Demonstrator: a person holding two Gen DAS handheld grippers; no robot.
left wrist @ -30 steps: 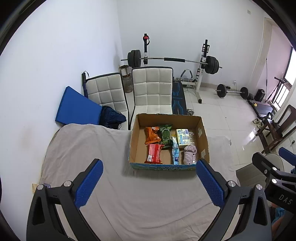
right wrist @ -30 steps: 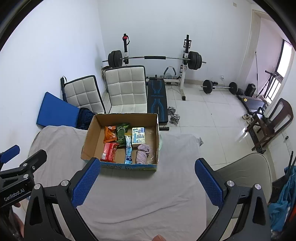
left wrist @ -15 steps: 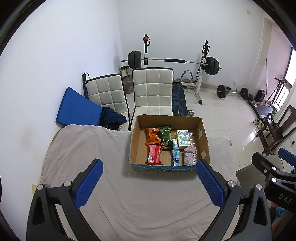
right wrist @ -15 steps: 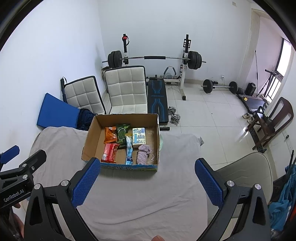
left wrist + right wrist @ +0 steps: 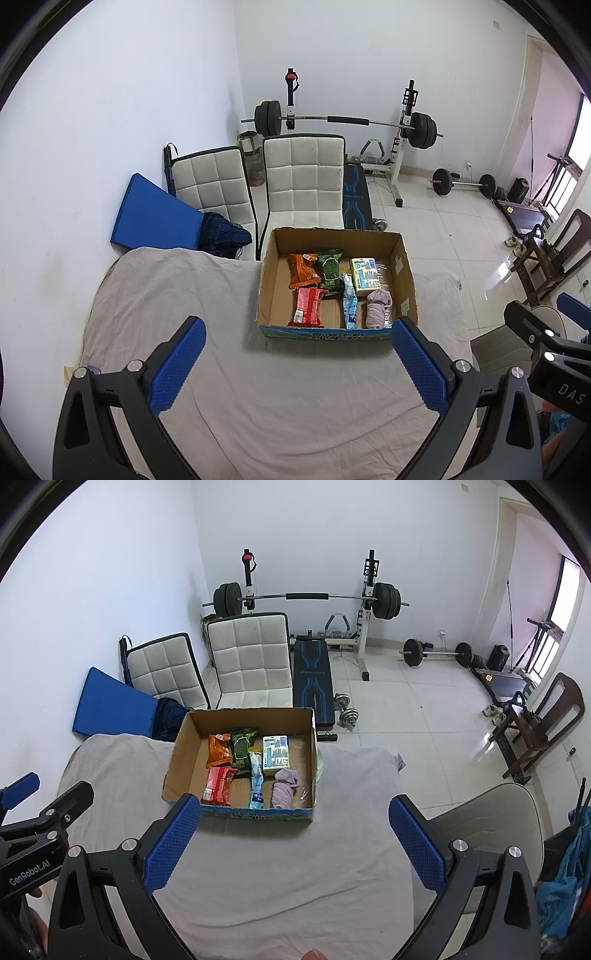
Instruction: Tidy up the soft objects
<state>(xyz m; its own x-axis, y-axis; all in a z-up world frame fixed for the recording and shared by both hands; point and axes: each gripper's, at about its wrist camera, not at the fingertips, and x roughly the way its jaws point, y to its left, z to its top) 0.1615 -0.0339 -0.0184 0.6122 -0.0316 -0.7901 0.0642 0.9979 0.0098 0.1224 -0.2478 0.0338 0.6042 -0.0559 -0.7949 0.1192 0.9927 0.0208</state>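
Note:
A cardboard box (image 5: 266, 291) stands on a table under a grey cloth (image 5: 177, 295), also in the right wrist view (image 5: 176, 760). Inside lie an orange snack bag (image 5: 303, 270), a green pack (image 5: 330, 269), a red pack (image 5: 308, 307), a blue wipes pack (image 5: 349, 304), a yellow-blue tissue pack (image 5: 364, 276) and a lilac cloth bundle (image 5: 378, 308). My left gripper (image 5: 295, 363) is open and empty, held high in front of the box. My right gripper (image 5: 293, 843) is open and empty, also in front of the box.
Two white padded chairs (image 5: 304, 184) and a blue mat (image 5: 155, 218) stand behind the table. A barbell rack (image 5: 347, 122) and bench are at the back wall. A beige chair (image 5: 487, 819) stands right of the table. Dumbbells (image 5: 345, 709) lie on the tiled floor.
Both views drift very slightly; the box sits a touch lower in the right wrist view. Both grippers stay open and nothing in the box has moved.

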